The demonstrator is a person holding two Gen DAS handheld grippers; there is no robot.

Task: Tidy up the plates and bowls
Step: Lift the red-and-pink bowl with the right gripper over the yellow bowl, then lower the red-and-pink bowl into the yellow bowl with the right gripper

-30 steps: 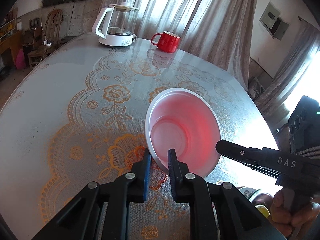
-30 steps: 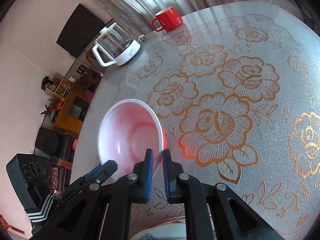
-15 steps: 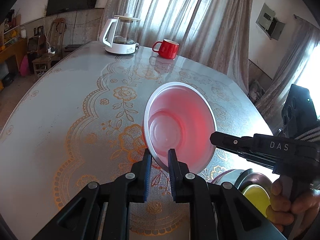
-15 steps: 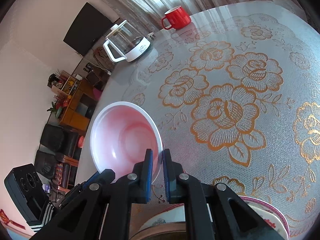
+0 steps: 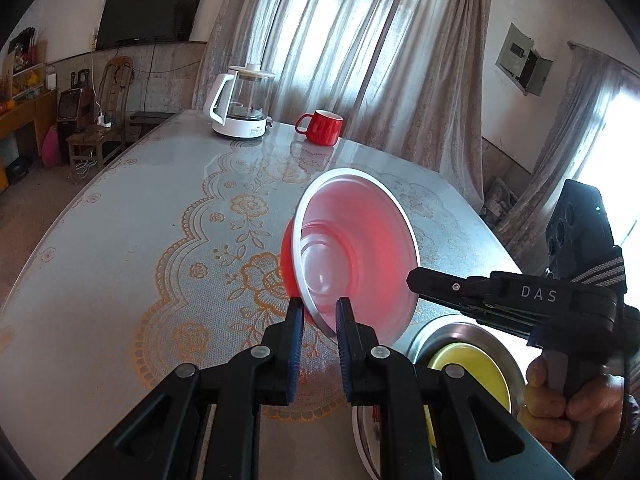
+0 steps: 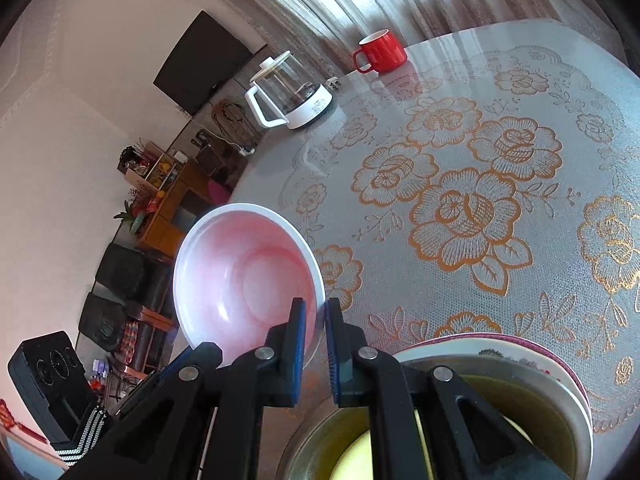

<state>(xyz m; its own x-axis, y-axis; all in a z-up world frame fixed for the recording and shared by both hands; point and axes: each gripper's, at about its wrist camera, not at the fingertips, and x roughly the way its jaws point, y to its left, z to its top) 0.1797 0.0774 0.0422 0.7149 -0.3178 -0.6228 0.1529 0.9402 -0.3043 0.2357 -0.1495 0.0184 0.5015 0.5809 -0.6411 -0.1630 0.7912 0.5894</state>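
While both grippers pinch the pink bowl (image 5: 356, 256), carry it level.
Left gripper (image 5: 318, 316) and right gripper (image 6: 316, 320) fingers clamp opposite rim edges, frame centre, above the stacked dishes (image 6: 552, 364); uneven hand motion could twist it free.

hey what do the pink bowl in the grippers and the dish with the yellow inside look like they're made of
Pink bowl: probably thin plastic or melamine, glossy; light glows red through its wall and the rim is white. Dish with the yellow inside: looks like metal, likely stainless steel, with a grey reflective rim; whether the yellow is a coating or a separate piece is unclear.
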